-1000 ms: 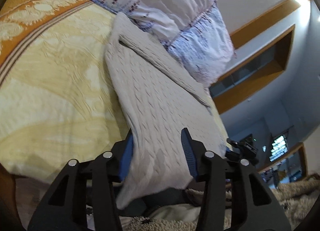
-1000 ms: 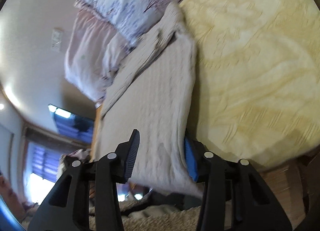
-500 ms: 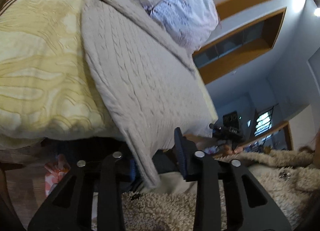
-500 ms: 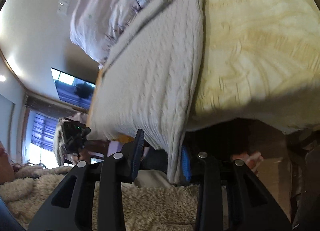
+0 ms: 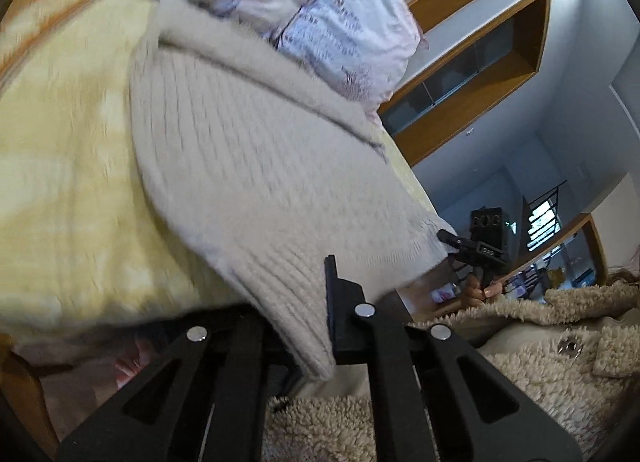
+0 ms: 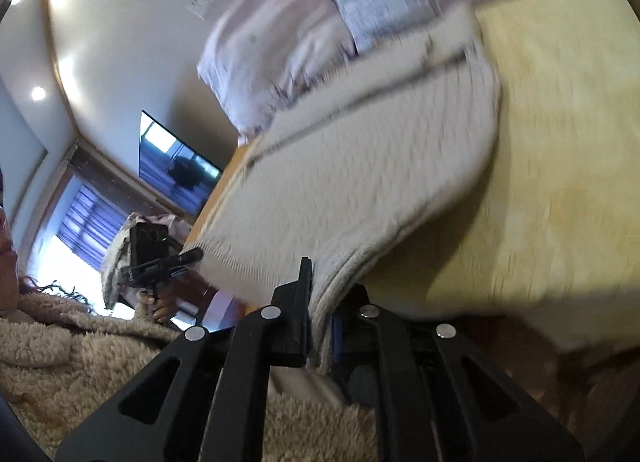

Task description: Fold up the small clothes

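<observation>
Left tongs [image 5: 310, 326] and right tongs [image 6: 320, 326] each pinch a hem corner of the sweater [image 5: 248, 166], stretching it flat off the bed [image 5: 68, 182] edge for folding.

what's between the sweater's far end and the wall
The pale floral pillows, lying on the yellow bedspread just past the cream sweater; both wrist views show this.

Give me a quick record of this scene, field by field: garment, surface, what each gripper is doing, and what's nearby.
garment: cream knit sweater, hem end lifted off the bed
surface: yellow bedspread
left gripper: shut on one hem corner
right gripper: shut on the other hem corner
nearby: floral pillows beyond the sweater's far end
</observation>
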